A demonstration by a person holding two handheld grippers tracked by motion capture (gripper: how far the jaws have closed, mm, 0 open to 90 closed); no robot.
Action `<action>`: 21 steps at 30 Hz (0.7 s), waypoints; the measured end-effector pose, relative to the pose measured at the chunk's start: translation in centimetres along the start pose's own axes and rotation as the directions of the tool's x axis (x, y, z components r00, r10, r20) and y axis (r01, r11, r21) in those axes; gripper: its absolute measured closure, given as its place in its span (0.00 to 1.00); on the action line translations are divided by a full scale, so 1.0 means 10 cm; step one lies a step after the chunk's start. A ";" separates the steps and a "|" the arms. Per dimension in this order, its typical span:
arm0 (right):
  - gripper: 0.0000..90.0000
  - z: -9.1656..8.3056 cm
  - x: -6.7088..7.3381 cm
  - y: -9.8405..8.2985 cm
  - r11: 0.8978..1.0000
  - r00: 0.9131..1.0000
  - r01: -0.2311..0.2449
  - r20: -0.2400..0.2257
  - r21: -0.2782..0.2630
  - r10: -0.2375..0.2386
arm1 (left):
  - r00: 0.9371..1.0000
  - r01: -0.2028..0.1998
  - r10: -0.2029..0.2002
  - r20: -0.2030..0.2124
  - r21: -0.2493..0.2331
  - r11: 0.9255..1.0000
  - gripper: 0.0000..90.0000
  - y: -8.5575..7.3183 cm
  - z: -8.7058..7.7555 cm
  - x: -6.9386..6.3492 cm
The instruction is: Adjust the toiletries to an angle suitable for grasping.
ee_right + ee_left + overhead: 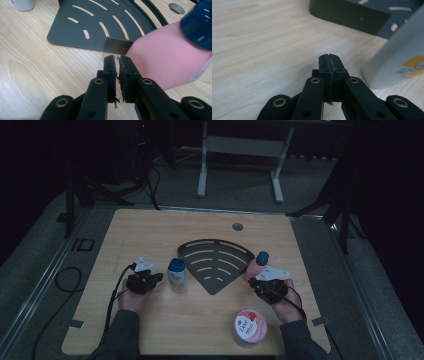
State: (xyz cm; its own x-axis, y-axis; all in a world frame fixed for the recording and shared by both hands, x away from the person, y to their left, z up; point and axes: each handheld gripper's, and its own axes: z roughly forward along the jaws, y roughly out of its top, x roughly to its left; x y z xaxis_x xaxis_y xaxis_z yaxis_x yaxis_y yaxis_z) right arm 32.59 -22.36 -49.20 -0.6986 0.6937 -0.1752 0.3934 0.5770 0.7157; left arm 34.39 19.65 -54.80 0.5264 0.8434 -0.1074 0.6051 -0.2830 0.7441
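Left gripper (151,279): sitting at the left of the table, in the person's left hand; jaws lying pressed together with nothing between them, as the left gripper view (329,65) is showing.
Right gripper (256,283): sitting at the right of the table, in the person's right hand; jaws standing almost together, a thin slit showing between the pads in the right gripper view (117,67), nothing being held.
White bottle (177,275): standing upright with a blue cap, just beside the left gripper's tip and left of the rack; in the left gripper view (398,60) its pale body with a yellow label patch is rising at the right edge, apart from the jaws.
Pink bottle (257,264): leaning at the rack's right corner with a dark blue cap, just beyond the right gripper; in the right gripper view (167,60) it is lying close to the right of the jaw tips, contact not being clear.
Dark rack (216,261): fan-shaped, slotted, lying flat mid-table between the two bottles.
Pink-lidded tub (250,326): sitting near the table's front edge, by the right forearm.
Table (150,230): light wood, carrying all items.
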 end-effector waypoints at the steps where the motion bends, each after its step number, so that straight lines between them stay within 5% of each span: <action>1: 0.92 -0.02 0.00 -0.01 1.000 1.000 -0.002 0.001 -0.004 0.002 | 1.000 -0.006 0.006 0.008 0.005 1.000 0.99 0.00 0.01 -0.02; 12: 0.87 -0.09 -0.03 -0.15 0.999 0.999 -0.039 0.016 -0.001 0.039 | 0.996 -0.064 0.062 0.065 0.032 0.997 1.00 0.02 0.11 -0.15; 21: 0.83 -0.09 -0.02 -0.12 1.000 0.999 -0.032 0.005 0.000 0.032 | 0.995 -0.080 0.076 0.070 0.055 0.995 1.00 0.01 0.15 -0.19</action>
State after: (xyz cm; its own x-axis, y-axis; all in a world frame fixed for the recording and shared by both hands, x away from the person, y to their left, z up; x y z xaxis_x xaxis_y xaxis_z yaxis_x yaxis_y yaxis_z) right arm 31.70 -23.56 -49.48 -0.6827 0.7138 -0.1561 0.4151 0.5546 0.7212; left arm 34.33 17.31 -55.53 0.6111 0.7856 -0.0966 0.5931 -0.3737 0.7131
